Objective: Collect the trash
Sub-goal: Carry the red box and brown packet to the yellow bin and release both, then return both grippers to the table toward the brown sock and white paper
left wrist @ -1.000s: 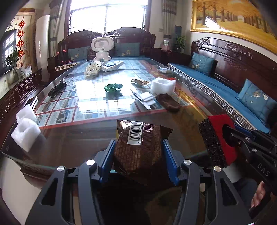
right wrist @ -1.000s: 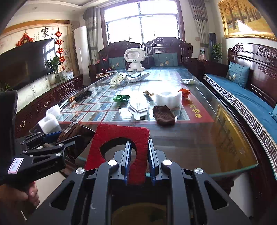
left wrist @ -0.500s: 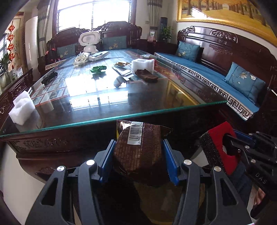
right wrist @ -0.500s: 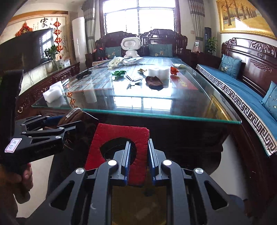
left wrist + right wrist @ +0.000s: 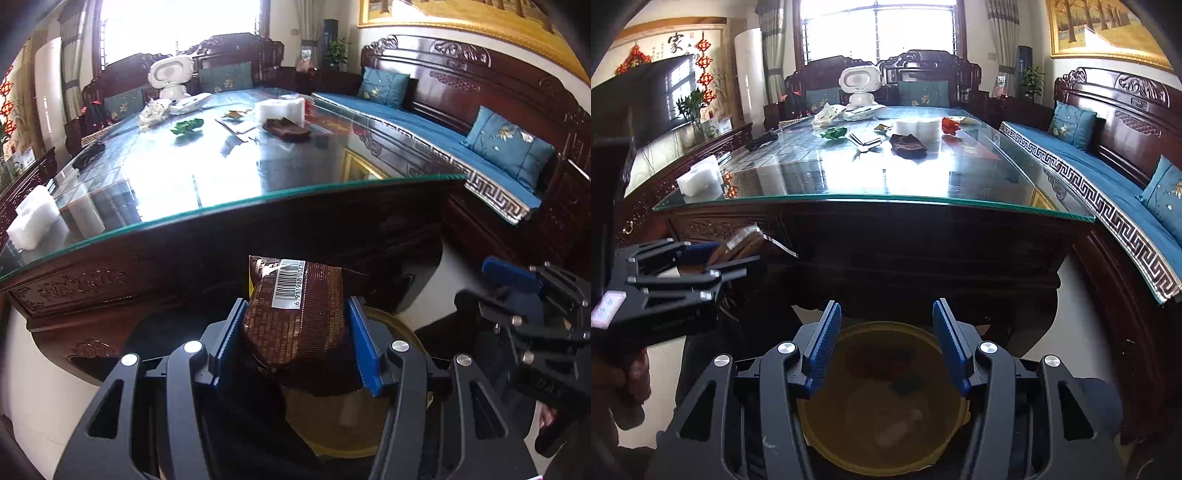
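My left gripper [image 5: 295, 347] is shut on a brown snack wrapper [image 5: 295, 317] with a white barcode, held below the table edge above a yellow trash bin [image 5: 391, 424]. My right gripper [image 5: 886, 350] is open and empty, right over the yellow trash bin [image 5: 882, 435]. A red piece [image 5: 875, 363] lies inside the bin. The left gripper with the wrapper [image 5: 746, 243] shows at the left of the right wrist view. More trash lies on the glass table [image 5: 849, 177]: a brown wrapper [image 5: 907, 144], white foam [image 5: 918, 127], green scrap [image 5: 833, 133] and papers [image 5: 866, 138].
A white foam block [image 5: 700, 179] sits at the table's near left corner. A white toy robot [image 5: 858, 83] stands at the far end. A blue-cushioned wooden bench [image 5: 1108, 177] runs along the right. The dark carved table front [image 5: 886, 251] stands just ahead of the bin.
Both grippers have dropped below the table edge to the bin. The right gripper has opened and let go of the red piece, which now lies in the bin.
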### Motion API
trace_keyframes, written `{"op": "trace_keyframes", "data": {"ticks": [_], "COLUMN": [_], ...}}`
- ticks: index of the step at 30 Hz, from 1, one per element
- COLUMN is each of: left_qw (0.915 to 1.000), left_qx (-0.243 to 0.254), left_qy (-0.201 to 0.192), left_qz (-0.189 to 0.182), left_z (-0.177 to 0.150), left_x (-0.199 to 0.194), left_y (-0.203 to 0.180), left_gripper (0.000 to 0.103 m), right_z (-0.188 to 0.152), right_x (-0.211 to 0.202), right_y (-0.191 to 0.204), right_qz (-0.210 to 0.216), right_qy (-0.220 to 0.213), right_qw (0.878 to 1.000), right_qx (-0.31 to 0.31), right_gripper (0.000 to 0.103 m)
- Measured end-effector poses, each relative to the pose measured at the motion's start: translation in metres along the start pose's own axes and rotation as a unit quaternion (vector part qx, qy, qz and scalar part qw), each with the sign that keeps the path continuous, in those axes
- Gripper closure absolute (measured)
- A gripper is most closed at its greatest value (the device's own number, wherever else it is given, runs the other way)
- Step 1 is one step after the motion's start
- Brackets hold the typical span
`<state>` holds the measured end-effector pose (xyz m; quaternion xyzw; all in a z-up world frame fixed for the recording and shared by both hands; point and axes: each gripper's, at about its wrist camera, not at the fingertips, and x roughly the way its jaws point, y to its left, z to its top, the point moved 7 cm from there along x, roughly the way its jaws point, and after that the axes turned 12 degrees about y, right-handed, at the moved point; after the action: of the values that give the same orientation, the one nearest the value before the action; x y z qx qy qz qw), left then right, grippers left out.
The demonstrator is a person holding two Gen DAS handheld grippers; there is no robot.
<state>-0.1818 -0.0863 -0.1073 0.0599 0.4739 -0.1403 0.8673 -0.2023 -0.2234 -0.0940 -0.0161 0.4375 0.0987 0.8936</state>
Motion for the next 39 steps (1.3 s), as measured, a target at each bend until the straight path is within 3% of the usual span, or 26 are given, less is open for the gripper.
{"op": "trace_keyframes", "data": {"ticks": [15, 17, 21, 24, 39], "left_qw": [0.9959, 0.9950, 0.9933, 0.9928, 0.9975], "left_qx": [0.068, 0.074, 0.096, 0.108, 0.059], "left_qy": [0.042, 0.047, 0.040, 0.032, 0.017], "left_qz": [-0.043, -0.047, -0.050, -0.042, -0.034], "left_z": [-0.020, -0.022, -0.022, -0.022, 0.007], "left_x": [0.017, 0.019, 0.016, 0.013, 0.010], "left_y": [-0.053, -0.057, -0.068, -0.072, -0.042], "left_gripper": [0.047, 0.045, 0.023, 0.023, 0.023], "right_z": [0.001, 0.001, 0.000, 0.001, 0.021], "right_x": [-0.009, -0.009, -0.009, -0.008, -0.004], "right_y": [-0.024, -0.026, -0.029, -0.029, -0.020], "right_qz": [-0.009, -0.009, -0.011, -0.011, -0.002], "right_qy": [-0.016, -0.016, -0.015, -0.015, -0.021], "right_qw": [1.000, 1.000, 0.999, 0.999, 1.000], "right_qx": [0.024, 0.025, 0.030, 0.029, 0.012], "right_gripper": [0.052, 0.052, 0.052, 0.052, 0.052]}}
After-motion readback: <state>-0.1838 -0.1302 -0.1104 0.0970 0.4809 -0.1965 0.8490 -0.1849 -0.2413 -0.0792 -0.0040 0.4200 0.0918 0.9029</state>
